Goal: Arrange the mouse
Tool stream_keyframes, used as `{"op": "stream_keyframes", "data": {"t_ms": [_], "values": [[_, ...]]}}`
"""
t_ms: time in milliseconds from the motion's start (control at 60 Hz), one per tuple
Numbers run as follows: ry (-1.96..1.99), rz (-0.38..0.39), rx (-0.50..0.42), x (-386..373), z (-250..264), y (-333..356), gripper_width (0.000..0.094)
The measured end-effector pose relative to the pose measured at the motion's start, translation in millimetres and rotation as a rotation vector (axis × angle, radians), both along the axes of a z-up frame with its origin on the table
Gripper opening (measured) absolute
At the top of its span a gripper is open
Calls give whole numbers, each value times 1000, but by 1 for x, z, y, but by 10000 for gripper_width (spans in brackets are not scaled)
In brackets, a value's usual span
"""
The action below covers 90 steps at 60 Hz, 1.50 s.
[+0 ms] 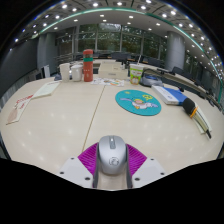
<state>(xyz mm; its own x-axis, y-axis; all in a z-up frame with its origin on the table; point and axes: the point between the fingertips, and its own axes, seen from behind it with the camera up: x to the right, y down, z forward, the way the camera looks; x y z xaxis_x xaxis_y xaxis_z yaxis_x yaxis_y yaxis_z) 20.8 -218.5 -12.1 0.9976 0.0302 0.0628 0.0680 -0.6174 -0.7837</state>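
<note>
A grey computer mouse (112, 153) sits between my gripper's (112, 158) two fingers, its sides against the magenta pads (88, 157). The fingers are shut on it and hold it over the near part of the pale table (60, 120). A round teal mouse mat (138, 100) with a cartoon print lies on the table beyond the fingers, a little to the right.
A tall stack of red and green cups (88, 65) and white containers (72, 71) stand at the far side. Books (168, 94) lie right of the mat. Papers (45, 90) lie at the left. A long flat item (200, 120) lies near the right edge.
</note>
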Motion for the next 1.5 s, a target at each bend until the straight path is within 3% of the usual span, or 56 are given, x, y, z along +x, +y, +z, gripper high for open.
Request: {"op": "stream_keyframes", "data": {"t_ms": [167, 400, 533, 733, 933, 1050, 1150, 1250, 1283, 1500], "values": [[25, -7, 28, -3, 31, 8, 348], [87, -32, 281, 7, 181, 90, 347], [75, -77, 340, 41, 210, 163, 345], [45, -145, 206, 95, 120, 247, 344], [24, -162, 51, 122, 26, 263, 354], [68, -191, -10, 128, 2, 257, 454], [80, -180, -18, 127, 1, 252, 546], [91, -174, -28, 122, 14, 239, 873], [82, -176, -21, 122, 23, 233, 837], [71, -159, 49, 98, 115, 145, 857]]}}
